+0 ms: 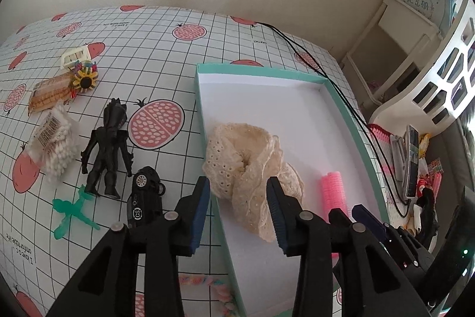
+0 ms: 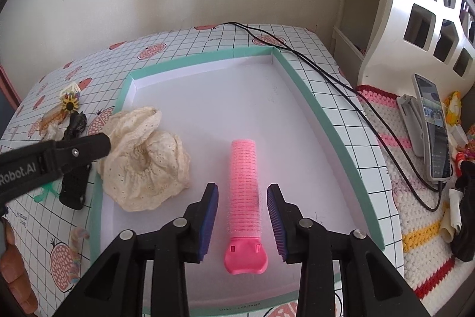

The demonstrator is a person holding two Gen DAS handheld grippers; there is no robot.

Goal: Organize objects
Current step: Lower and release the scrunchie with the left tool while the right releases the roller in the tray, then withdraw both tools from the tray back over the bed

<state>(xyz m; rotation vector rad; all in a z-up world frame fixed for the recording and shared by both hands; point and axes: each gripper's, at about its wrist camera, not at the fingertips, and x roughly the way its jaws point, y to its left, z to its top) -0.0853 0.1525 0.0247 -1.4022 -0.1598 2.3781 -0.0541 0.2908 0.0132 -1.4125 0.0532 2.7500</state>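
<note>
A shallow teal-rimmed box point(image 1: 196, 85) point(image 2: 314, 106) with a white floor holds a cream lace cloth point(image 1: 246, 165) point(image 2: 145, 162) and a pink hair roller point(image 2: 245, 192) point(image 1: 334, 192). My left gripper point(image 1: 239, 201) is open, its fingers astride the near part of the cloth above the box's left wall. My right gripper point(image 2: 242, 216) is open with the roller lying on the box floor between its fingers, untouched. On the tablecloth left of the box lie a black figure point(image 1: 107, 150), a black toy car point(image 1: 145, 198), a green plastic figure point(image 1: 72, 210), a bag of cotton swabs point(image 1: 56, 144), a snack packet point(image 1: 49, 94) and a sunflower clip point(image 1: 85, 80).
A black cable point(image 2: 326, 73) runs along the box's right side to a phone on a stand point(image 2: 433, 129). A white shelf unit point(image 2: 415, 8) stands at the right over a crocheted mat point(image 2: 415, 198). A white plastic piece point(image 1: 74, 57) lies far left. A hand point(image 2: 14, 266) shows bottom left.
</note>
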